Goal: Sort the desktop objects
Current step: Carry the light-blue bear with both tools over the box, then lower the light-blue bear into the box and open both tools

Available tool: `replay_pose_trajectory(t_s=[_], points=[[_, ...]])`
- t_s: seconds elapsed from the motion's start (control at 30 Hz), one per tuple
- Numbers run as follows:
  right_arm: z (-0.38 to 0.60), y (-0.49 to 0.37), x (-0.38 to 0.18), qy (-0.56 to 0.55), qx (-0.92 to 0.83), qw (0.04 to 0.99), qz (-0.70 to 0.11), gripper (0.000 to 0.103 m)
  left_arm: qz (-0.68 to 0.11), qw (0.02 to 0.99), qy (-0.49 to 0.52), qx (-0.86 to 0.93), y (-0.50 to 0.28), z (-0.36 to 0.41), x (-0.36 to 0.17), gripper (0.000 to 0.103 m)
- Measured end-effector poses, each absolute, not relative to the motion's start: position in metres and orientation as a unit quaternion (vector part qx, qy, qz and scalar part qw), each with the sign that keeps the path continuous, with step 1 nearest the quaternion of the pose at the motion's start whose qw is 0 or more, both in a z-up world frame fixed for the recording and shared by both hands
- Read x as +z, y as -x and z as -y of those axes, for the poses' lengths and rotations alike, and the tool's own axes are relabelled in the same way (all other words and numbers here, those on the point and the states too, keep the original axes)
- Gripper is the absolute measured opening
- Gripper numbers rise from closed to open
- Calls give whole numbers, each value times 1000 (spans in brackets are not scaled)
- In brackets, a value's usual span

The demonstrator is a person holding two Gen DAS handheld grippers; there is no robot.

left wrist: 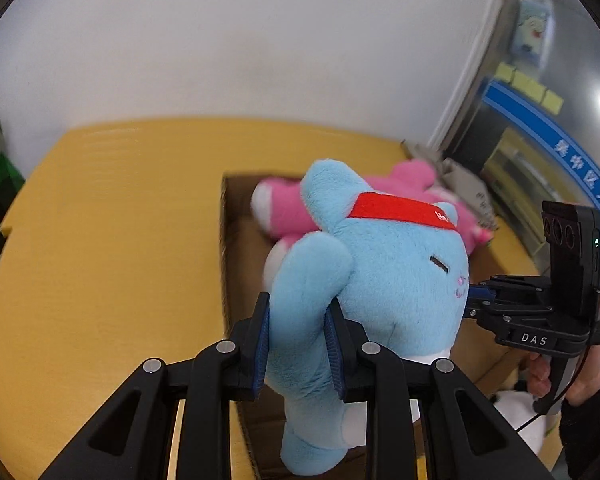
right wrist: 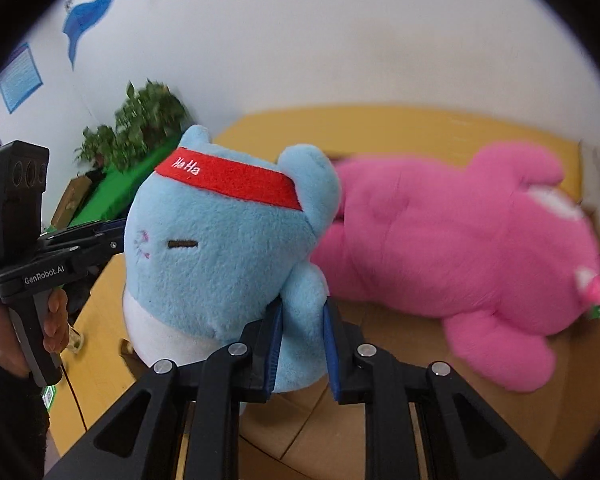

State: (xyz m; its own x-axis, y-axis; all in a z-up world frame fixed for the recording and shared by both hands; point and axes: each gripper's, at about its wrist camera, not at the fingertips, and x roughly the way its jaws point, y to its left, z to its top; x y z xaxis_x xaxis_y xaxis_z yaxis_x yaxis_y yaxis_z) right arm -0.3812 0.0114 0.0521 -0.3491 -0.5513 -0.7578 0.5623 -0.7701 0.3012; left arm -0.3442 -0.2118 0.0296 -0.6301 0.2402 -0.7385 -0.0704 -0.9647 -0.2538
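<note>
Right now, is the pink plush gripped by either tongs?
No: the pink plush lies loose in the cardboard box, while both tongs clamp the blue plush by its arms.

White wall (left wrist: 260, 40) behind a yellow table (left wrist: 100, 220); leafy plant (right wrist: 148, 112) (blurred) beside blue posters (right wrist: 20, 76).

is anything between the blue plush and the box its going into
Nothing visible blocks it. Both grippers hold the blue plush above the open cardboard box; the pink plush already lies inside, toward the far side.
</note>
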Motion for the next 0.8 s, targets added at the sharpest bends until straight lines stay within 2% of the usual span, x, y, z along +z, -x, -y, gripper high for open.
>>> replay_pose_trajectory(t_s=[0.2,0.43,0.53,0.57,0.6,0.67,0.77,0.8], points=[[20,405,-7,-529,-775,346,-31,19,96,68,456,882,357,221,-11,26],[32,402,-20,-535,-775,333,-51,23,71,58,460,883,358,209,-11,28],[28,394,-13,-527,-781,330,-60,25,71,62,448,889,345,208,-2,34],[23,390,-8,-521,-785,331,-59,29,73,63,438,894,337,209,5,42],[15,386,1,-511,-791,334,-54,31,73,54,424,901,328,211,13,66],[-2,378,19,-490,-801,341,-44,44,70,32,392,917,306,219,31,88],[-36,357,44,-467,-810,352,-43,61,76,52,364,927,274,220,48,88],[-48,349,52,-459,-813,356,-44,62,69,62,369,925,268,215,45,88]])
